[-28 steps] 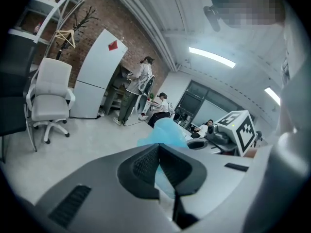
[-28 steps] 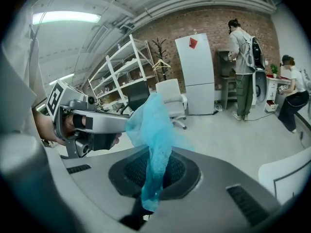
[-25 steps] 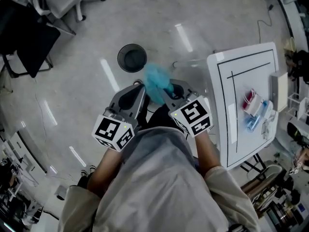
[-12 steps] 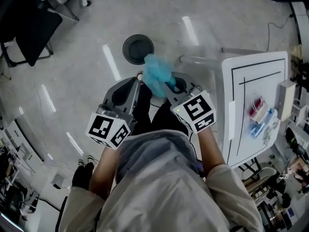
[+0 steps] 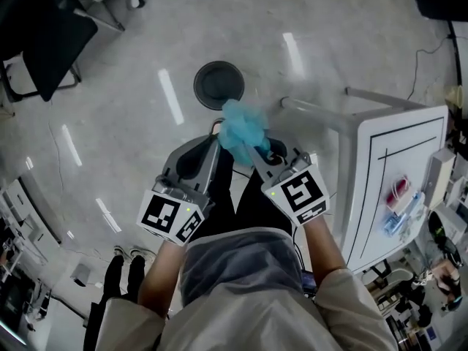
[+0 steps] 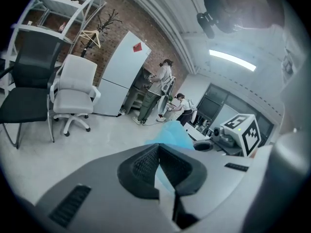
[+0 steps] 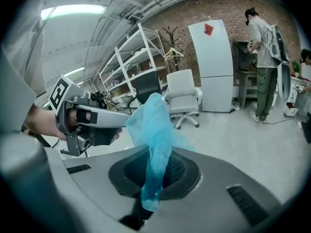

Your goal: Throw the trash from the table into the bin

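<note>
Between the closed jaws of our right gripper (image 7: 153, 181) sits the crumpled blue trash (image 7: 154, 125), pinched at its lower end, with the bulk sticking out past the tips. From the head view it hangs over the floor just beside the round dark bin (image 5: 219, 85). Our left gripper (image 6: 160, 168) is alongside, jaws pressed together and empty. White table (image 5: 373, 189) is on our right.

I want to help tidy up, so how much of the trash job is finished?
Done: one crumpled blue trash piece is off the table. In hand: the right gripper is shut on it near the round dark bin on the floor, not dropped yet. The left gripper is shut and empty. Left: drop it in, then probably fetch the packets lying on the table.
</note>
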`<action>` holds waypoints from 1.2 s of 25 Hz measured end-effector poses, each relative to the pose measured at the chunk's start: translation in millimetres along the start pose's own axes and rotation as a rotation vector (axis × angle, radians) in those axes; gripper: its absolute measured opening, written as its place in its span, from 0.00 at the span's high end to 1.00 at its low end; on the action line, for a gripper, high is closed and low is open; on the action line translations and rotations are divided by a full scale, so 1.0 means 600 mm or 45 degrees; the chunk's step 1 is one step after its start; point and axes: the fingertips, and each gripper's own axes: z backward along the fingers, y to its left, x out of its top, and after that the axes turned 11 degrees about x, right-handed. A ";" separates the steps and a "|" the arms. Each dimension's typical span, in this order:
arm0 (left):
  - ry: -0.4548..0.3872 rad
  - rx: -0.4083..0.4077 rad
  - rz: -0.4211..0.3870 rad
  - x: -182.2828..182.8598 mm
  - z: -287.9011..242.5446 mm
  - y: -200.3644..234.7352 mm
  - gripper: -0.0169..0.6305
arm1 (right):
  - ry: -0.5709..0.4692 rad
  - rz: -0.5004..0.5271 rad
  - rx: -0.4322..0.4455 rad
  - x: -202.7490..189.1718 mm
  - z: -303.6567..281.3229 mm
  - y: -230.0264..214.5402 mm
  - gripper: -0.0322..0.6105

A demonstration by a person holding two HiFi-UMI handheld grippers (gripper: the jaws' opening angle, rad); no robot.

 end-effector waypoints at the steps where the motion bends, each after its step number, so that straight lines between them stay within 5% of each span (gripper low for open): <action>1: 0.002 0.012 0.005 -0.003 -0.004 0.013 0.96 | 0.006 0.002 0.005 -0.002 -0.011 -0.003 0.90; 12: 0.039 0.097 0.050 -0.052 -0.050 0.133 0.96 | 0.071 -0.009 0.092 -0.038 -0.132 -0.041 0.90; 30: 0.080 0.127 0.028 -0.151 -0.123 0.210 0.96 | 0.153 -0.048 0.116 -0.153 -0.260 -0.120 0.90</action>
